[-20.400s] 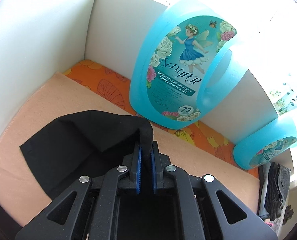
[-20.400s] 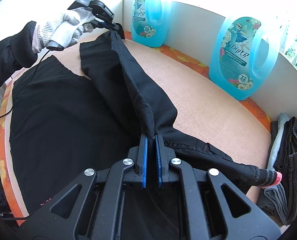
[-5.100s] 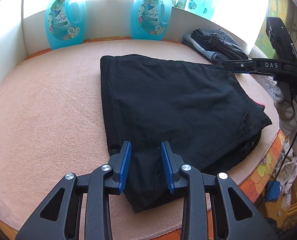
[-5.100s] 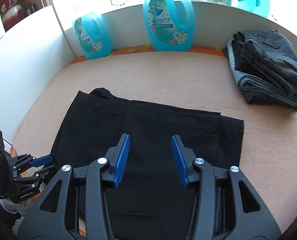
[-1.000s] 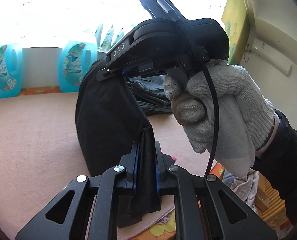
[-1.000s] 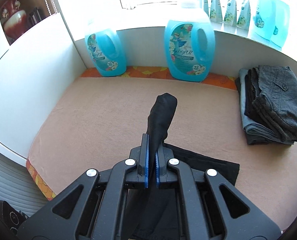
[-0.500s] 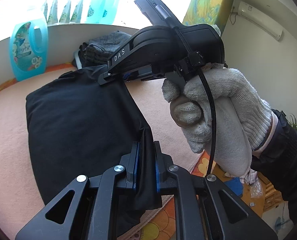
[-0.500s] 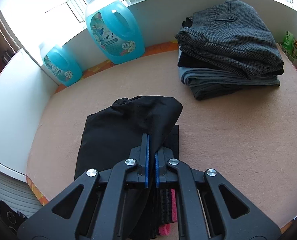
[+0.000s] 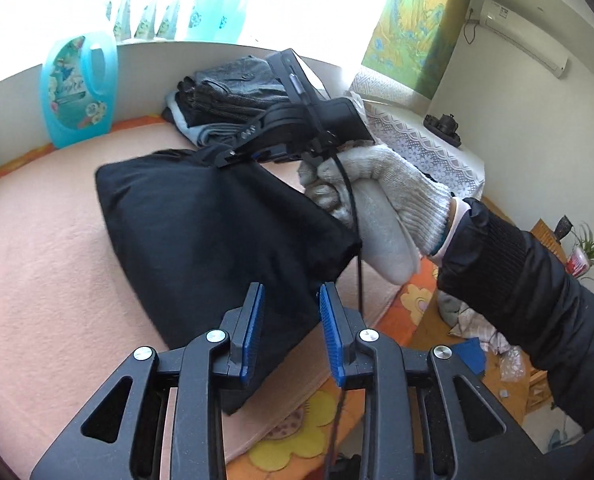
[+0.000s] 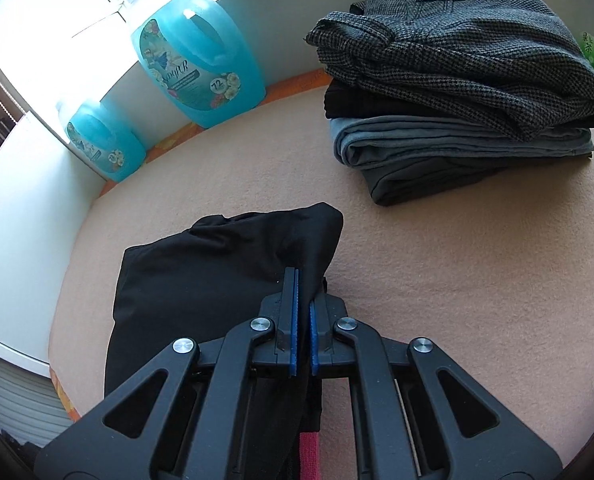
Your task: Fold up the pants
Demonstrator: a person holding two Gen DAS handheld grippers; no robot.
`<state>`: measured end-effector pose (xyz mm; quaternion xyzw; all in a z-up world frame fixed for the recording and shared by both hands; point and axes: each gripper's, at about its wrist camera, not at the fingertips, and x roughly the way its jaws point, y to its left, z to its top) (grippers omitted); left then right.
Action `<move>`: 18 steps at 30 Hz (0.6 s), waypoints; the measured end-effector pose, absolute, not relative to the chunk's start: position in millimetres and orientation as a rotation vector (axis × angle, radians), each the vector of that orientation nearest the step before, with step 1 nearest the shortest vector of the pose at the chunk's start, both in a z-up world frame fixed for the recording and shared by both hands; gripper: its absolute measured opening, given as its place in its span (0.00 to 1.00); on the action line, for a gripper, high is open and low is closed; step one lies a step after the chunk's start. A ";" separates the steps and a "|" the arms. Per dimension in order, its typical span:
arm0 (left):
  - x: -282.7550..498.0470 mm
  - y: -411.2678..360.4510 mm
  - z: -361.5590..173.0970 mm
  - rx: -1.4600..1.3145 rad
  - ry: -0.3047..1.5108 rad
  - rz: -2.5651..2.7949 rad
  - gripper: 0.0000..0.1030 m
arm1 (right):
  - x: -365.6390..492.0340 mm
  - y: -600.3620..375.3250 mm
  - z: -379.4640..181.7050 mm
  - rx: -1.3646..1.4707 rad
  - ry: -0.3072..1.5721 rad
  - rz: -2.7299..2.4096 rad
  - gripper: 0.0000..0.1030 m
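The left gripper has its blue pads apart, nothing between them; it hangs just over the near corner of the black pants. The right gripper is clamped on a bunched fold of the pants at the far right corner, the cloth rising between the pads.

The pants lie as a thick folded packet on the peach-coloured table cover, near its front edge and well apart from the stack of folded trousers and the blue detergent bottles.

Handling, by judgement: soft, limp, moderately heavy cloth — layers will slide and sag if lifted by one ply. Take hold at a corner, through all layers.

Pose: the gloved right hand grips its tool handle with the wrist bent, sleeve reaching in from the right; the tool angles down onto the packet.
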<state>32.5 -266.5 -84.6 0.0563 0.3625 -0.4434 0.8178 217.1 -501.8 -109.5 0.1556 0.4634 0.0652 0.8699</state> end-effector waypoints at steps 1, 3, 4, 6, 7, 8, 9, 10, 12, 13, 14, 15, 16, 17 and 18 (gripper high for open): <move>42.8 -262.2 -82.6 0.146 0.756 -0.909 0.26 | 216.7 -501.5 -110.2 0.320 0.971 0.141 0.05; 60.4 -252.3 -79.7 0.160 0.748 -0.846 0.26 | 215.7 -501.3 -109.7 0.307 0.965 0.145 0.05; 72.8 -250.0 -79.5 0.153 0.759 -0.824 0.26 | 216.1 -502.3 -109.7 0.310 0.972 0.144 0.05; 105.2 -253.1 -81.5 0.161 0.774 -0.774 0.26 | 214.9 -505.1 -106.9 0.313 0.975 0.144 0.12; 115.5 -254.1 -81.8 0.172 0.773 -0.759 0.26 | 213.0 -505.3 -103.8 0.295 0.971 0.129 0.15; 127.3 -254.9 -84.5 0.185 0.771 -0.741 0.26 | 210.1 -505.2 -99.2 0.262 0.961 0.102 0.25; 135.9 -257.3 -85.6 0.197 0.767 -0.726 0.26 | 206.4 -504.7 -93.2 0.223 0.945 0.072 0.38; 143.4 -259.6 -87.0 0.209 0.763 -0.715 0.26 | 201.5 -505.4 -85.7 0.196 0.925 0.059 0.43; 156.9 -265.8 -87.3 0.230 0.746 -0.702 0.26 | 189.8 -509.0 -70.0 0.171 0.889 0.045 0.49; 159.9 -267.8 -86.2 0.251 0.731 -0.697 0.26 | 181.8 -511.0 -62.1 0.172 0.874 0.037 0.49; 164.3 -270.9 -85.7 0.270 0.717 -0.690 0.26 | 172.0 -511.5 -55.3 0.176 0.861 0.037 0.49; 169.5 -274.1 -86.4 0.280 0.708 -0.691 0.26 | 160.6 -509.7 -49.8 0.180 0.853 0.042 0.49; 174.8 -277.2 -88.7 0.284 0.710 -0.697 0.26 | 146.8 -505.0 -45.7 0.182 0.847 0.057 0.49; 180.4 -279.4 -91.8 0.284 0.715 -0.693 0.26 | 133.7 -497.8 -43.4 0.181 0.841 0.084 0.49; 186.2 -281.9 -96.0 0.288 0.721 -0.689 0.26 | 123.7 -488.1 -42.3 0.172 0.839 0.111 0.49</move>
